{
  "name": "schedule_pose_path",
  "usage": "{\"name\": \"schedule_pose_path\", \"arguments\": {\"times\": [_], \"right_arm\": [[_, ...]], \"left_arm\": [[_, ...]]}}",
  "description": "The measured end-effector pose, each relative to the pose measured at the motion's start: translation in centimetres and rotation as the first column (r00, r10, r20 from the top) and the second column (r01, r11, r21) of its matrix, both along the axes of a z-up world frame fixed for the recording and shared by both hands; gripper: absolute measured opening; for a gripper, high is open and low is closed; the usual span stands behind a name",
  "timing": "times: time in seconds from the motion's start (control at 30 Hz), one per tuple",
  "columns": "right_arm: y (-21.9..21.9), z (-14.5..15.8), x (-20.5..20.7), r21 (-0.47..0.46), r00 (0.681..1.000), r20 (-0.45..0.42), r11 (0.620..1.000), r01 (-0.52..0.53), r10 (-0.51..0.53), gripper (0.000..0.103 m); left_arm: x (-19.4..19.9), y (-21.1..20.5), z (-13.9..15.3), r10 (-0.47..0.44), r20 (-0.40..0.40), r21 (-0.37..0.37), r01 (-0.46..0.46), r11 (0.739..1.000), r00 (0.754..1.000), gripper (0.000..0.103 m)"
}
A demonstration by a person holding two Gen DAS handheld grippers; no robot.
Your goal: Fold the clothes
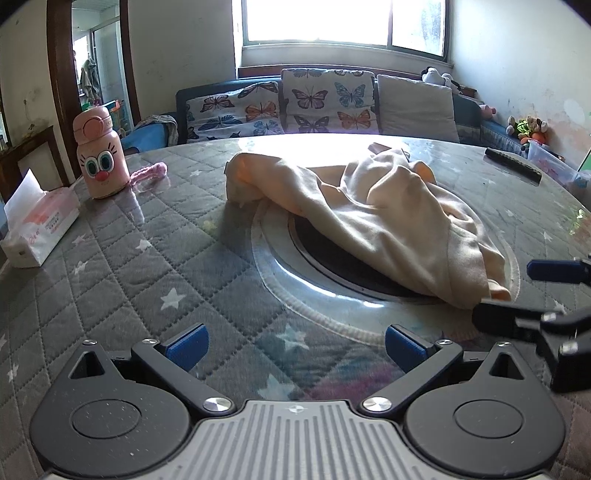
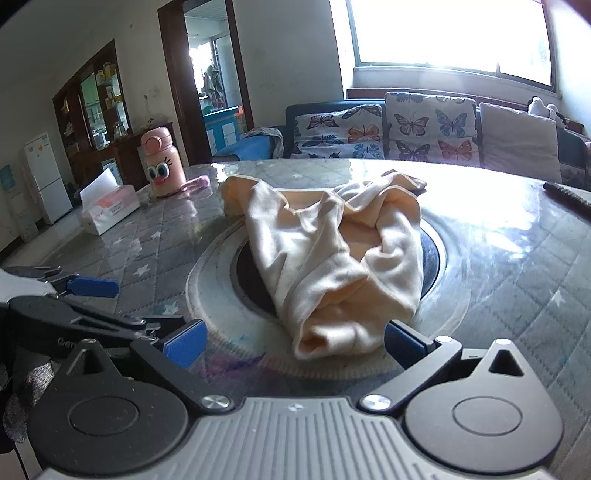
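The cream garment (image 2: 332, 258) is lying crumpled in a heap on the round table (image 1: 110, 266), draped over the dark circular inset (image 2: 432, 254) at the table's centre, with its near end reaching toward the table's near side. Nothing is being held yet: the right gripper (image 2: 295, 341) is being held with its blue pads wide apart, the near end of the garment sitting between them, though contact cannot be confirmed. The left gripper (image 1: 295, 347) is likewise being held open over bare quilted cover, to the left of the cloth.

Several risks are being judged from this layout. The cloth is bunched in overlapping layers, so more than one layer may be pinched at once and the garment would then be lifted as a wad rather than spread. The glossy table top is giving strong glare from the window (image 1: 343, 22), so edges and hems are being washed out at the far side. A wide sweep to the left could be knocking over the pink bottle (image 1: 99, 158) or pushing the tissue pack (image 1: 37, 229). The two grippers are near each other and could be colliding.

Red printing is being seen on the tissue pack but cannot be read. Partial lettering, "Gen", is being seen on the left gripper's body in the right wrist view.
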State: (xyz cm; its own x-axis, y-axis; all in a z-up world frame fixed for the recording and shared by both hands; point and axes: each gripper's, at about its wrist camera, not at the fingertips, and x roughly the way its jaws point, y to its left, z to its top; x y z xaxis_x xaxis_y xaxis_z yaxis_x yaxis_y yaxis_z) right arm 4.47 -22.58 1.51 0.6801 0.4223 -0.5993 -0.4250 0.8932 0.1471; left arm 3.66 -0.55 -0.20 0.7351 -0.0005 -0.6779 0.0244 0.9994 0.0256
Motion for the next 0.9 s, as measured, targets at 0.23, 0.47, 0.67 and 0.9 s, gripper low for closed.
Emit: {"name": "schedule_pose_path", "arguments": {"times": [0.23, 0.47, 0.67, 0.9], "right_arm": [[0.1, 0.9, 3.8, -0.015, 1.0, 0.026, 1.0, 0.003, -0.003, 0.097], [0.9, 0.6, 8.5, -0.017, 1.0, 0.016, 1.0, -0.007, 0.007, 0.083], [2.3, -0.7, 12.0, -0.027, 0.999, -0.019, 0.999, -0.04, 0.039, 0.055], [4.3, -0.1, 10.0, -0.051, 0.986, 0.045, 0.986, -0.159, 0.162, 0.007]], "left_arm": [[1.6, 0.6, 0.7, -0.003, 0.019, 0.01, 0.003, 1.0, 1.0, 0.103], [3.5, 2.4, 2.1, 0.033, 0.056, -0.001, -0.033, 0.999, 0.998, 0.103], [4.4, 3.9, 3.0, 0.061, 0.082, -0.005, -0.061, 0.998, 0.995, 0.103], [4.5, 4.7, 4.7, 0.071, 0.129, 0.002, -0.072, 0.997, 0.989, 0.103]]}}
